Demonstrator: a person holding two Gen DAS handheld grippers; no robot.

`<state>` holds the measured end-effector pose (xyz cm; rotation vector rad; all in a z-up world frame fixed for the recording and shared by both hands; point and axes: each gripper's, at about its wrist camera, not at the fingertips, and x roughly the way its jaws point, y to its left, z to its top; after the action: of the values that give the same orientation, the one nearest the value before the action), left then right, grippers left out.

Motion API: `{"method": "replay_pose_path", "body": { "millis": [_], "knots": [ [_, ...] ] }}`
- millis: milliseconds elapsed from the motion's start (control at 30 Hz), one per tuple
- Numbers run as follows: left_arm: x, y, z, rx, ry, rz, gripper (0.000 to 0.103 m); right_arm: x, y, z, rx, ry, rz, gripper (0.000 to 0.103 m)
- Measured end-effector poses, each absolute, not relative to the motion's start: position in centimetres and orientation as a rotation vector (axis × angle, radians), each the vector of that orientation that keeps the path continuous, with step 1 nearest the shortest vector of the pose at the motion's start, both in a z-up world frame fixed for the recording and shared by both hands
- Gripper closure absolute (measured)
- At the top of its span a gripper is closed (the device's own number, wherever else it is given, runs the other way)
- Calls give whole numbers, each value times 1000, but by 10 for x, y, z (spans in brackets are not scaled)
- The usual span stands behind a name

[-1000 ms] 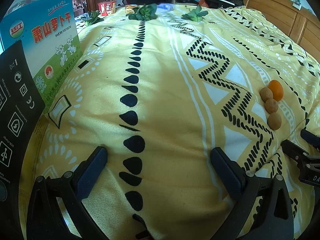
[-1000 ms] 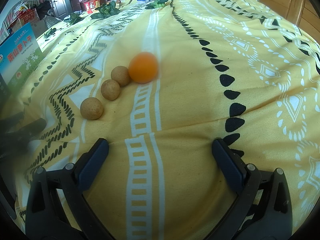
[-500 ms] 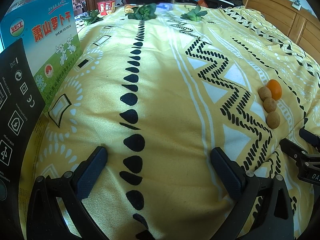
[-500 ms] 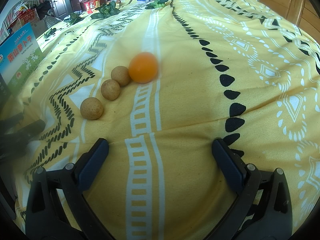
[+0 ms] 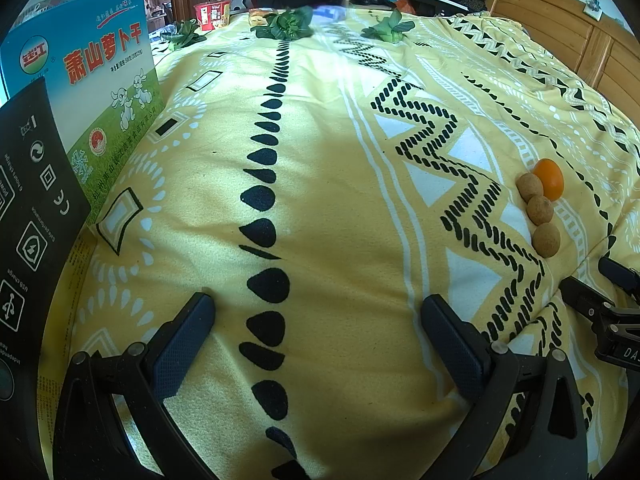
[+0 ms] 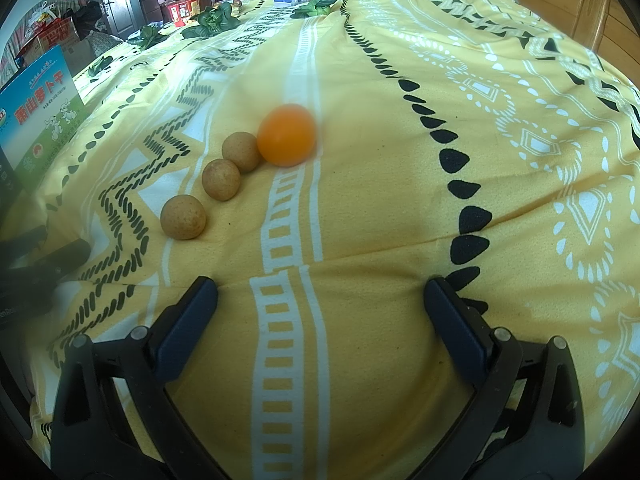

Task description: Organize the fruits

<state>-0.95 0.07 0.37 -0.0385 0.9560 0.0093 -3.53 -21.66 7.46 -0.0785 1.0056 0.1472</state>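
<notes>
An orange fruit (image 6: 286, 135) and three small brown round fruits (image 6: 221, 179) lie in a slanting row on the yellow patterned cloth (image 6: 400, 200). In the left wrist view the same orange fruit (image 5: 549, 178) and brown fruits (image 5: 539, 209) sit far to the right. My right gripper (image 6: 320, 308) is open and empty, just short of the row, with the fruits ahead and to its left. My left gripper (image 5: 316, 322) is open over bare cloth, well left of the fruits. The right gripper's tip (image 5: 608, 312) shows at the left view's right edge.
A blue and green printed box (image 5: 100, 92) and a black box (image 5: 28, 208) stand at the left. Green leafy vegetables (image 5: 288, 26) and a red cup (image 5: 212, 14) lie at the far end. A wooden headboard (image 5: 580, 40) runs along the right.
The left gripper's view has shifted slightly, so the fruits sit a little lower and nearer the edge. The right gripper and the fruits have not moved.
</notes>
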Motion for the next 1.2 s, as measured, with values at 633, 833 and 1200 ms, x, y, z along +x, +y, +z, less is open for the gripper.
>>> {"method": "replay_pose_path", "body": {
  "millis": [633,833,1200],
  "knots": [
    [-9,0,3,-33,960,13,0,-36,-217,75,-79,1005,147,0],
    [-10,0,3,-35,960,9,0,-36,-217,75,-79,1005,147,0],
    [-32,0,6,-27,994,-18,0,-36,-217,75,-79,1005,147,0]
  ]
}}
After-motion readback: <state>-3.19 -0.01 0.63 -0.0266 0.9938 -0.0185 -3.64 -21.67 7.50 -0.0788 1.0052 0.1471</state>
